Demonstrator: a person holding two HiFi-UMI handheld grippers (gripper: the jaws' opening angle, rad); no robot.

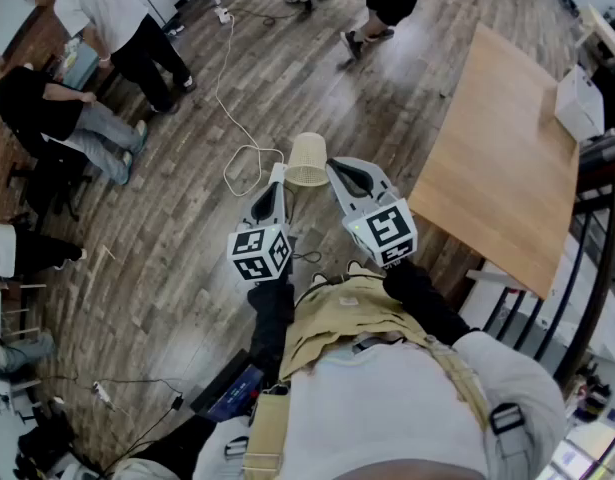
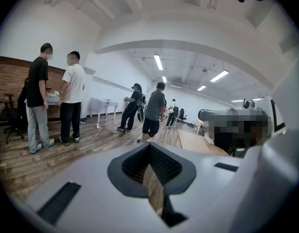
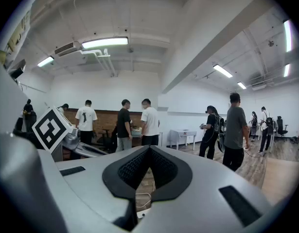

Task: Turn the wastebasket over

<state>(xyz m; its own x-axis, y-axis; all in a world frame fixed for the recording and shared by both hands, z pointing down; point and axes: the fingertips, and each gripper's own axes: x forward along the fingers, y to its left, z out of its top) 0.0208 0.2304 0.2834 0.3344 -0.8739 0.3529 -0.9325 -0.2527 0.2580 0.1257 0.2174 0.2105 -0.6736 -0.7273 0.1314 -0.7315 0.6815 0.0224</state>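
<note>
Looping beside the wastebasket (image 1: 307, 160) lies a white cable (image 1: 249, 151); left gripper (image 1: 278, 174) and right gripper (image 1: 339, 171) hover above, jaws together, empty.

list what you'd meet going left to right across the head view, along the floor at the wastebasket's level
seated person in black → white cable loop → wastebasket → wooden table → white box

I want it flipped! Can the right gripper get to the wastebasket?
Probably yes: the wastebasket sits on the floor just ahead of the right gripper, nothing between them, though its jaws are together.
</note>
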